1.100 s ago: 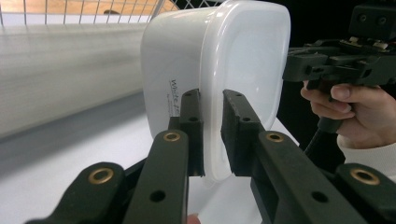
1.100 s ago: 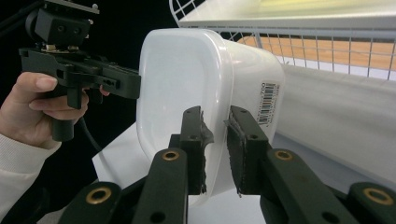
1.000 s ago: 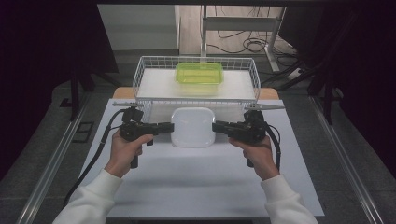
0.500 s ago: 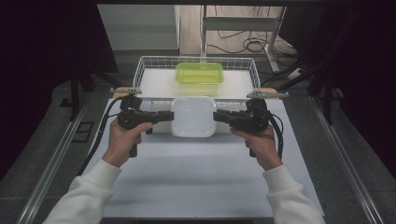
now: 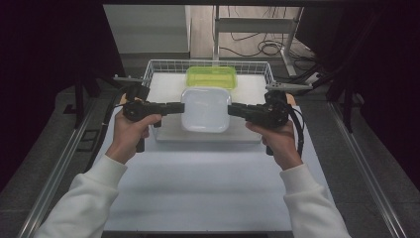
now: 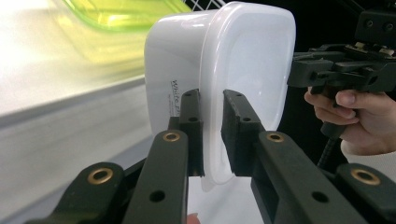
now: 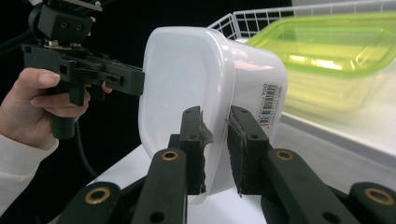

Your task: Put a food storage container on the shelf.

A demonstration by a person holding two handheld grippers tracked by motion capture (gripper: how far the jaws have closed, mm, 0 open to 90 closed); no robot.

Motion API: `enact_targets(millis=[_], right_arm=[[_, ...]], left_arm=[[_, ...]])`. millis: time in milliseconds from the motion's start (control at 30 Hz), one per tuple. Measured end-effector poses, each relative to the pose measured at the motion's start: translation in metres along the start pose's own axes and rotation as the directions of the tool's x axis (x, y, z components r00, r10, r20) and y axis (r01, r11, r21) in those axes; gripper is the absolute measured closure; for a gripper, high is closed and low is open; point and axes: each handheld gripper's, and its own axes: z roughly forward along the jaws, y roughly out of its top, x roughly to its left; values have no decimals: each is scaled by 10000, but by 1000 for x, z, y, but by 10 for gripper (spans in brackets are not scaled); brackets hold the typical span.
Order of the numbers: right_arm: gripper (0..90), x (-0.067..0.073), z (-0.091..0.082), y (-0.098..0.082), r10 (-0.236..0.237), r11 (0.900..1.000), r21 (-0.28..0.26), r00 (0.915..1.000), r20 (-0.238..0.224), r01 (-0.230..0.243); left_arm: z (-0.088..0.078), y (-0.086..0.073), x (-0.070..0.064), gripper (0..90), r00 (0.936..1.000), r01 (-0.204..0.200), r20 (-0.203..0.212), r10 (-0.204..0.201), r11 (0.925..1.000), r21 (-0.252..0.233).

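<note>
A white plastic container (image 5: 205,109) hangs in the air between my two grippers, its lid rim held on both sides. My left gripper (image 5: 181,106) is shut on its left rim; in the left gripper view the jaws (image 6: 211,95) pinch the rim of the container (image 6: 243,60). My right gripper (image 5: 230,109) is shut on the opposite rim, and its jaws (image 7: 215,112) clamp the container (image 7: 187,74) in the right gripper view. A green see-through container (image 5: 211,77) sits just behind it in a white wire basket (image 5: 148,74).
A pale board (image 5: 213,135) lies below the held container at the front of the basket. The white tabletop (image 5: 208,183) stretches toward the person. Metal rails (image 5: 59,168) run along both table sides, with dark surroundings beyond.
Both hands have risen with the white container between them and carried it farther from the person, toward the basket. The grips on the rim look unchanged.
</note>
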Motion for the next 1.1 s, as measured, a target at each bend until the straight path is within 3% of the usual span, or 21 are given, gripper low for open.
enact_targets(millis=[533,733,1100], right_arm=[[762,-5,-1,34,-43,9998,-201,9997,-230,38],[762,-9,0,45,-61,9997,-230,9999,-112,59],[762,-22,9,69,-39,9998,-183,9999,103,41]], left_arm=[[-5,34,-2,787,9997,-224,-50,224,9997,-133],[-3,46,-1,787,9992,-380,-143,377,9991,-181],[4,72,11,786,9994,-296,-201,290,9992,-271]])
